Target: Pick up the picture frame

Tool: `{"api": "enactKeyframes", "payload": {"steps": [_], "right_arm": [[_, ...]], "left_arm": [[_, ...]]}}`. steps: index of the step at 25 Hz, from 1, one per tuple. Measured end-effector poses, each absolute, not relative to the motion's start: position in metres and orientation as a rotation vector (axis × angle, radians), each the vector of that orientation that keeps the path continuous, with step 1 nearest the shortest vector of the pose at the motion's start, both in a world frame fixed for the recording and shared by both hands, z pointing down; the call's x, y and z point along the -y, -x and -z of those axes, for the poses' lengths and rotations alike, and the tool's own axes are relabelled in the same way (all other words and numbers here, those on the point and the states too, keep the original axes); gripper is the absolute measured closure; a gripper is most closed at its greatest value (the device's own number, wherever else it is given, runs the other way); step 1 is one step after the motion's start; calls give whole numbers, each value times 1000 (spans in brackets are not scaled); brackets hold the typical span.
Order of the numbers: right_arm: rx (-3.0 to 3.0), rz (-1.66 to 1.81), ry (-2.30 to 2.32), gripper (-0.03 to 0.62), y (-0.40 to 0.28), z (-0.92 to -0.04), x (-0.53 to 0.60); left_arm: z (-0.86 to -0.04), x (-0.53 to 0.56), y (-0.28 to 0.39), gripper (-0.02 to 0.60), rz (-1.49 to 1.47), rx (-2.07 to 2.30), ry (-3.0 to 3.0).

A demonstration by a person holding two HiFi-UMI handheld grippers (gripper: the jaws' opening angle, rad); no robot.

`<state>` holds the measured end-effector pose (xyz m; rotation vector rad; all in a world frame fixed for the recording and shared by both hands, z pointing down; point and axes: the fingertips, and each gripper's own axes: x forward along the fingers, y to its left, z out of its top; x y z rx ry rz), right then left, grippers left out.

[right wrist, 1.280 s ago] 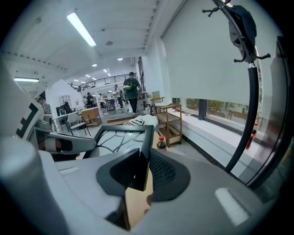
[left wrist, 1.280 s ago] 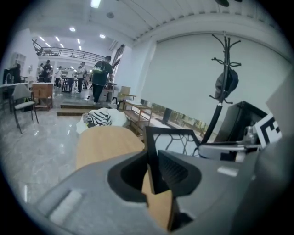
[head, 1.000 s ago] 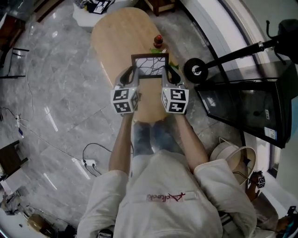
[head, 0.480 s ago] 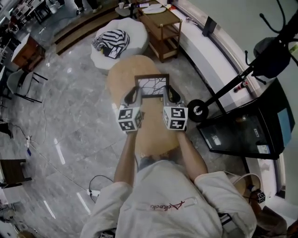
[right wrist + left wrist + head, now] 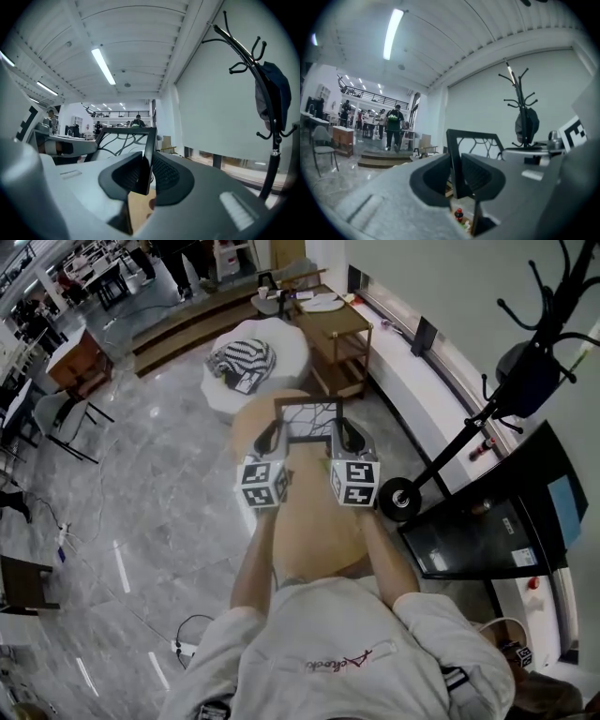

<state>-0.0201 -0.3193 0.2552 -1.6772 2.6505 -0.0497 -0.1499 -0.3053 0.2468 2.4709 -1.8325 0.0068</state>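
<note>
— Where's the picture frame (image 5: 308, 416)?
— Held upright above the tabletop (image 5: 319, 521). Your left hand-held gripper (image 5: 271, 435) clamps its left edge, and your right hand-held gripper (image 5: 341, 434) clamps its right edge.

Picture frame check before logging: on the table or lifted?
Lifted: picture frame clamped by left tool and right tool, table visible beneath it.
</note>
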Motion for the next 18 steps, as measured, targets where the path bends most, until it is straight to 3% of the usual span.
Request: {"api": "enactKeyframes", "payload": {"steps": [18], "right_arm": [[-2647,-45,1596,519,28,-212,296]], "left_arm": [[-203,275,158,508,55,1928,-2472]]}}
